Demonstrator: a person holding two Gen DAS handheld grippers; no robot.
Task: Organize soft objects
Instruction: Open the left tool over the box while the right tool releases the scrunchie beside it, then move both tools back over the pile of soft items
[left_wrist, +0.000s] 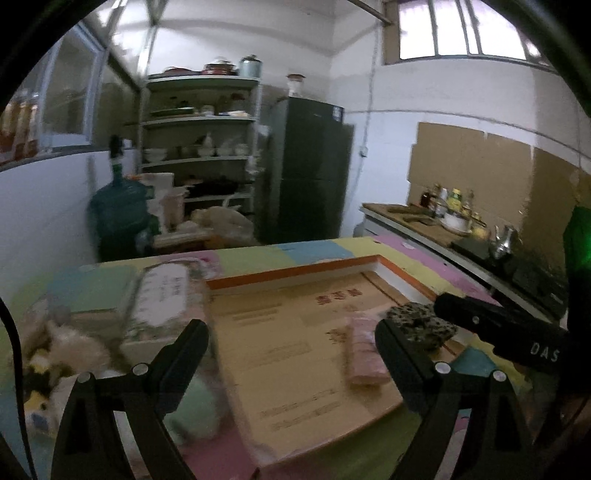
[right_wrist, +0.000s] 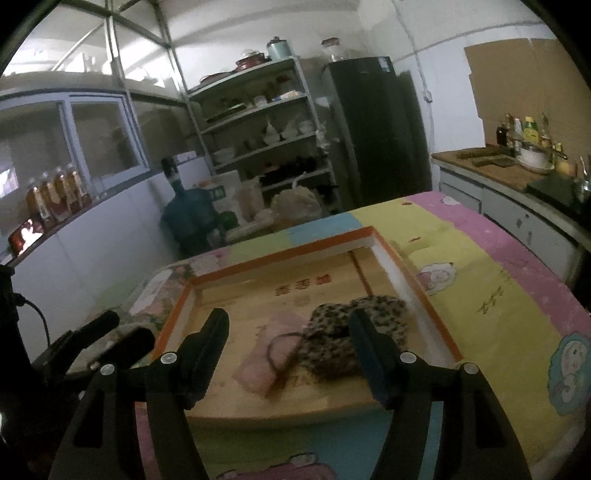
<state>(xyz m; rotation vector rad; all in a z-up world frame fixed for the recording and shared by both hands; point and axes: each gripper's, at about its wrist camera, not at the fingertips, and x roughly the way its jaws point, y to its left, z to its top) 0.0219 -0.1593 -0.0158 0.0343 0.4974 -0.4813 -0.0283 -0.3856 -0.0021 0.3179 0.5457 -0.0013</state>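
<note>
A shallow cardboard box (right_wrist: 207, 291) with an orange rim lies on the table; it also shows in the left wrist view (left_wrist: 295, 278). In it lie a speckled black-and-white soft item (right_wrist: 340, 332), a folded pink cloth (right_wrist: 258, 365) and a dark hair tie (right_wrist: 280, 350). The same speckled item (left_wrist: 421, 325) and pink cloth (left_wrist: 364, 350) show in the left wrist view. My right gripper (right_wrist: 288, 328) is open and empty just above the box's near side. My left gripper (left_wrist: 291, 336) is open and empty over the box's left part. A plush toy (left_wrist: 59, 354) and a pale green soft object (left_wrist: 195, 406) lie left of the box.
A colourful patchwork mat (right_wrist: 498, 295) covers the table. A wrapped pink package (left_wrist: 162, 295) lies beside the box's left rim. Behind stand a shelf rack (right_wrist: 266, 122), a dark fridge (right_wrist: 373, 125), a water jug (right_wrist: 188, 214) and a counter with bottles (right_wrist: 517, 162).
</note>
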